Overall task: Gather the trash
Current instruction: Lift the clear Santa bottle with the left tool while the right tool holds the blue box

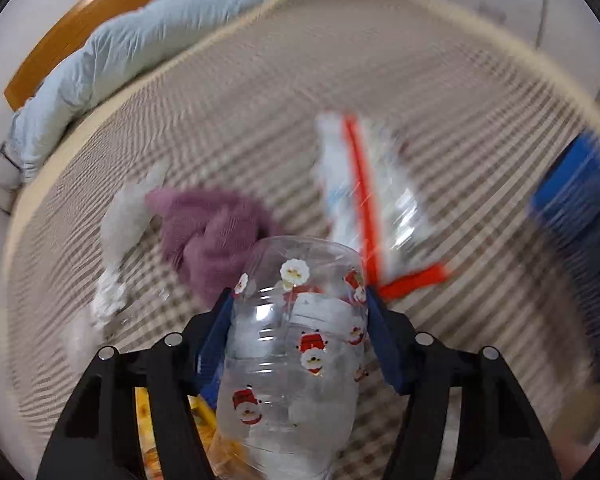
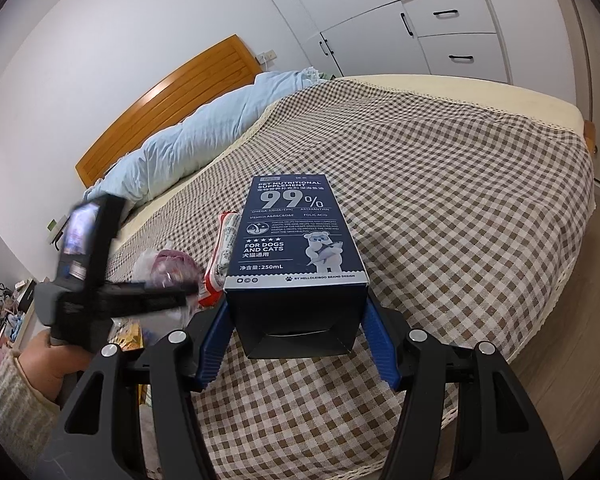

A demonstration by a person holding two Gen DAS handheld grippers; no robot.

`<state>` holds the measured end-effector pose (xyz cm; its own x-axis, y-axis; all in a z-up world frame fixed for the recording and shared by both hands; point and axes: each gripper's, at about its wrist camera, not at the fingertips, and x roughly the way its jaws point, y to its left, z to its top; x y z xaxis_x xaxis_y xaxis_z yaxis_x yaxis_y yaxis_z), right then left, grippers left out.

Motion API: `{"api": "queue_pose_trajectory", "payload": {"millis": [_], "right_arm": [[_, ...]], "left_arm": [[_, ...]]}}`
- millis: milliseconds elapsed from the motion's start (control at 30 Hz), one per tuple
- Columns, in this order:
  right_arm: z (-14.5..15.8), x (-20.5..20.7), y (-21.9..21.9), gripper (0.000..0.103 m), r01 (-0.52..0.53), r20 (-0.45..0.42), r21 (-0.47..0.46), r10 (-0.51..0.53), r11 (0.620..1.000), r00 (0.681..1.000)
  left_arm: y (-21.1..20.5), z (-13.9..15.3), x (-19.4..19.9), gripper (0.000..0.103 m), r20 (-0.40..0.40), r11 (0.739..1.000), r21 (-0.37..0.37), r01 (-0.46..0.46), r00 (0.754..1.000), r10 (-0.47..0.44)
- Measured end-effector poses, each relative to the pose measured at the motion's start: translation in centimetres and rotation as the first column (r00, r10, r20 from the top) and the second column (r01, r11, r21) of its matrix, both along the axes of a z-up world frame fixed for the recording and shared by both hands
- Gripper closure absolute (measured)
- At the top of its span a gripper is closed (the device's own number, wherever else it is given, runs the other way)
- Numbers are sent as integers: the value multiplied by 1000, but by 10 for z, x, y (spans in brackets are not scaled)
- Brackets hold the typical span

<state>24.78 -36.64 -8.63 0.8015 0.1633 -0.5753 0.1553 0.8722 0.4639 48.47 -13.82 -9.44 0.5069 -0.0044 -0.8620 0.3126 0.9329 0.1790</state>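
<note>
My left gripper [image 1: 300, 300] is shut on a clear plastic bottle [image 1: 296, 352] with Santa stickers, held above the checked bedspread [image 1: 460, 140]. Beyond it lie a clear wrapper with red edges [image 1: 364, 200], a purple cloth [image 1: 212, 236] and crumpled white tissue [image 1: 120, 236]. My right gripper [image 2: 296, 308] is shut on a dark blue pet supplement box [image 2: 296, 232], held above the bed. The box shows blurred at the right in the left wrist view [image 1: 576, 204]. The left gripper tool [image 2: 84, 280] shows blurred at the left in the right wrist view, with the wrapper [image 2: 220, 260] beside it.
A light blue duvet [image 2: 188, 136] lies along the wooden headboard [image 2: 172, 92]. White wardrobes [image 2: 440, 28] stand behind the bed. Yellow packaging [image 2: 128, 336] sits low at the left by the bed's edge. The bedspread [image 2: 460, 220] covers the bed.
</note>
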Motion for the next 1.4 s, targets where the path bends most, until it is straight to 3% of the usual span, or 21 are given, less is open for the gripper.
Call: {"api": "queue_pose_trajectory", "payload": {"millis": [67,100,167,233,400,567,667,867,933,967,1000,1067,1133,1233,1400], "right_arm": [[0,1,0,44,-7,-3,0,7,1000,1000],[1,1,0,44,-8,-2,-1,8,1000,1000],[1,0,0,44,-8,-3,-4,8,1000,1000],[1,-1,0,44,-7,-5,-3,7,1000,1000],[2,-4,4,44,-13,-3,-13,13,1000,1000],[1,-4,7,44,-18,-5,-22,18,1000,1000],[0,-4,8,44,-16,-4,-25,16,1000,1000],[0,-4,8,44,-20,-5,-26,20,999,1000],[0,-4,8,44,-22,-6,-25,22,999,1000],[1,-3,9,44,-22,-6,-25,22,999,1000],[1,-3,9,44,-22,-6,-25,22,999,1000],[0,-3,9,44,-22,-7,-23,22,1000,1000],[1,-2,9,44,-21,-9,-18,21,1000,1000],[1,-4,7,44,-21,-8,-14,21,1000,1000],[2,-7,0,44,-17,-9,-4,17,1000,1000]], "left_arm": [[14,18,-8,41,47,992,-128,-13,999,19],[24,25,-11,41,56,976,-218,-11,998,24],[50,35,-18,41,48,916,-400,-33,997,57],[71,31,-23,41,27,866,-495,-68,995,94],[121,19,-42,41,69,838,-520,-164,970,232],[154,23,-47,41,166,868,-450,-208,936,310],[170,30,-48,41,183,862,-458,-220,925,333],[182,48,-59,41,159,770,-620,-147,938,307],[177,47,-55,41,88,721,-676,-151,955,282],[173,44,-54,41,56,716,-680,-158,963,265],[163,42,-51,40,27,733,-660,-165,970,243],[131,36,-48,40,28,827,-546,-133,984,176],[108,27,-46,40,11,888,-448,-102,993,119],[86,10,-45,29,-48,920,-378,-105,994,93],[82,9,-57,21,-12,942,-327,-77,997,78]]}}
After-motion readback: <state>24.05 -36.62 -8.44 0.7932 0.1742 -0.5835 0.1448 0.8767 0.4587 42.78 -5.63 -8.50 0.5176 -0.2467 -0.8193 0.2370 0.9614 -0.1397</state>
